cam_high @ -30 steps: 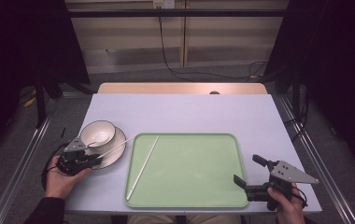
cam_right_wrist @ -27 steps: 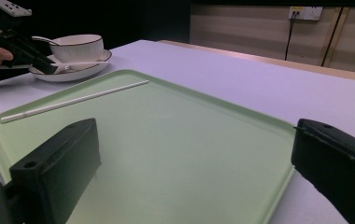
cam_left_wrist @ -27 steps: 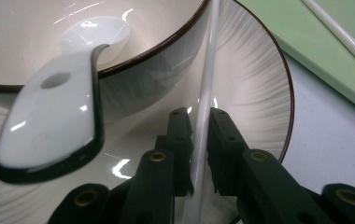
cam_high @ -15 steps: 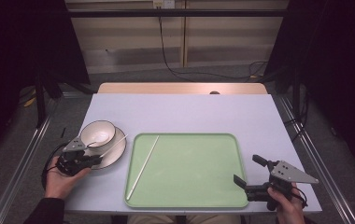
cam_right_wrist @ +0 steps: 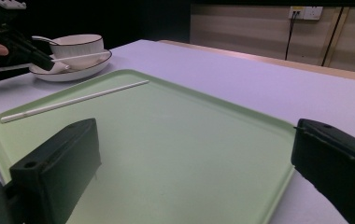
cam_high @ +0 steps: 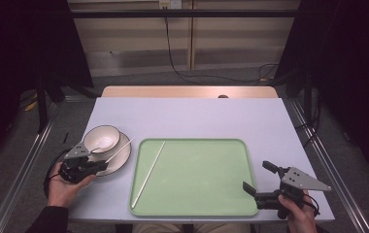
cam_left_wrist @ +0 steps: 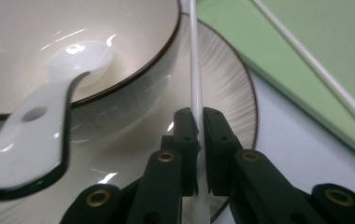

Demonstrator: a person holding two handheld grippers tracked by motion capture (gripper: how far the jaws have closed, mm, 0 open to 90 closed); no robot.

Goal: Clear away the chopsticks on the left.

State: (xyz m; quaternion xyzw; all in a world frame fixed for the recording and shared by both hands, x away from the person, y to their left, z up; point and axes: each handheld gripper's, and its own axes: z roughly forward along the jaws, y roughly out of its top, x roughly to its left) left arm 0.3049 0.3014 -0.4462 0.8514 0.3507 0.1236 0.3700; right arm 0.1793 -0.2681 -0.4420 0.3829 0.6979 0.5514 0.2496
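Observation:
My left gripper is shut on a white chopstick that lies across the plate; its jaws have just been closing on it. A cream bowl with a white spoon stands on the plate. A second chopstick lies on the green tray. My right gripper is open at the tray's front right edge, with nothing between its jaws. The right gripper view shows the left gripper far off.
The tray sits at the front middle of a pale table. A wooden strip runs along the table's far edge. Metal rails flank both sides, and a cable hangs down the back wall.

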